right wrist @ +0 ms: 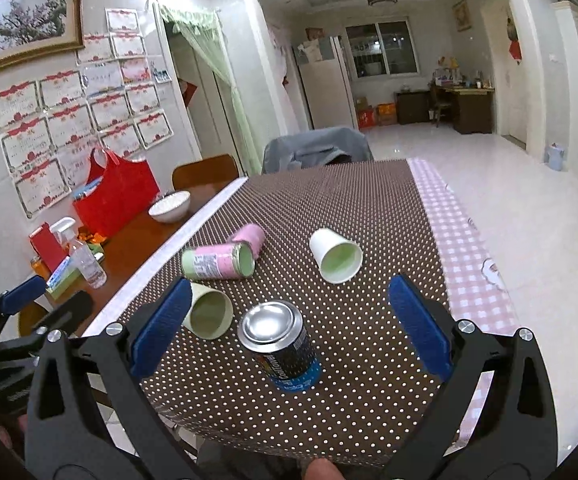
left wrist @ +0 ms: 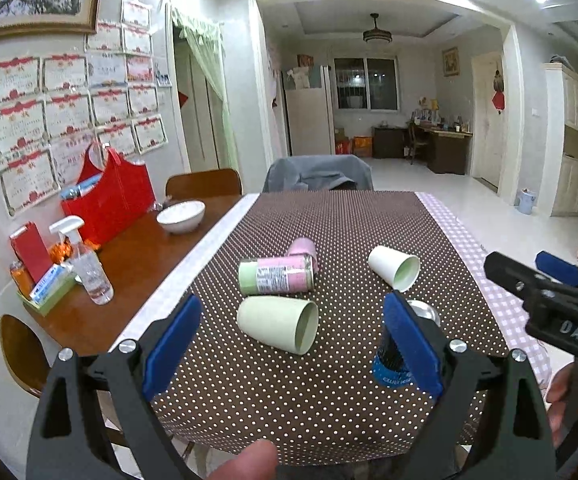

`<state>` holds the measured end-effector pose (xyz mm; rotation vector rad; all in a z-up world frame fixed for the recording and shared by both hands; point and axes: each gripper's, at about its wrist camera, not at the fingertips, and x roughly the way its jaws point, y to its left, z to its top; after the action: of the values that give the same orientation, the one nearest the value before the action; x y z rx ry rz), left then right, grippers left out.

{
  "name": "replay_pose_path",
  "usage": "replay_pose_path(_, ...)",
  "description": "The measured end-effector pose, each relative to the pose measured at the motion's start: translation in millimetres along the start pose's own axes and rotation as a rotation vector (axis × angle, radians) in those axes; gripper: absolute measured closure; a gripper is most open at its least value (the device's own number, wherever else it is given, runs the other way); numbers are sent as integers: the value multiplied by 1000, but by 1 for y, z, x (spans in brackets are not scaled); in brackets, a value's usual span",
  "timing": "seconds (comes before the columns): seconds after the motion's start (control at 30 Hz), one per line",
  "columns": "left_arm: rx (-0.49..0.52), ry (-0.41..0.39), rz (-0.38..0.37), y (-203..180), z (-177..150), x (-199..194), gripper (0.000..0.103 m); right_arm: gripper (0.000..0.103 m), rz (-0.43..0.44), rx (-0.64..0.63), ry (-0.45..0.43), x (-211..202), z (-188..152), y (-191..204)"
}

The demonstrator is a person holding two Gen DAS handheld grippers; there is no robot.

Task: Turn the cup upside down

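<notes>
Several cups lie on their sides on the brown dotted cloth (left wrist: pixel 349 220). A pale green cup (left wrist: pixel 277 326) (right wrist: pixel 208 312) lies nearest, mouth toward me. A white cup (left wrist: pixel 393 267) (right wrist: pixel 335 255) lies to the right. A green-and-pink can-shaped cup (left wrist: pixel 276 275) (right wrist: pixel 218 262) lies behind, with a pink cup (left wrist: pixel 304 249) (right wrist: pixel 249 237) beyond it. A blue can (right wrist: pixel 285 350) (left wrist: pixel 393 354) stands upright. My left gripper (left wrist: pixel 291 344) is open in front of the pale green cup. My right gripper (right wrist: pixel 289 328) is open around the blue can's sides without touching it.
On the bare wood to the left are a white bowl (left wrist: pixel 181 216), a red bag (left wrist: pixel 109 200), a spray bottle (left wrist: pixel 87 268) and a tray of small packs (left wrist: pixel 45 284). A chair draped in grey cloth (left wrist: pixel 317 174) stands at the far end. The pink checked cloth edge (left wrist: pixel 501 292) runs along the right.
</notes>
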<state>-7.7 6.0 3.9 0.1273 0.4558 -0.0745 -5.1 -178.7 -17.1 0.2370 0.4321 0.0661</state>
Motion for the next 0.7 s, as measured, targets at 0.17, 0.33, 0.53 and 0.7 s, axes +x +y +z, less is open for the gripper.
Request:
replay_pose_path(0.17,1,-26,5,-4,6,-15,12,6,-31,-29,-60,-25,6,6)
replay_pose_path(0.33,-10,-48,17,-3,9,-30,12,6,-59,-45,-102,-41,8,9)
replay_pose_path(0.53,-16,-76,31,-2,10,-44,12,6,-57,-59,-125,-51,9,17)
replay_pose_path(0.7,-27,-101,41,2,10,-54,12,6,-59,-86,-143,-57,7,28)
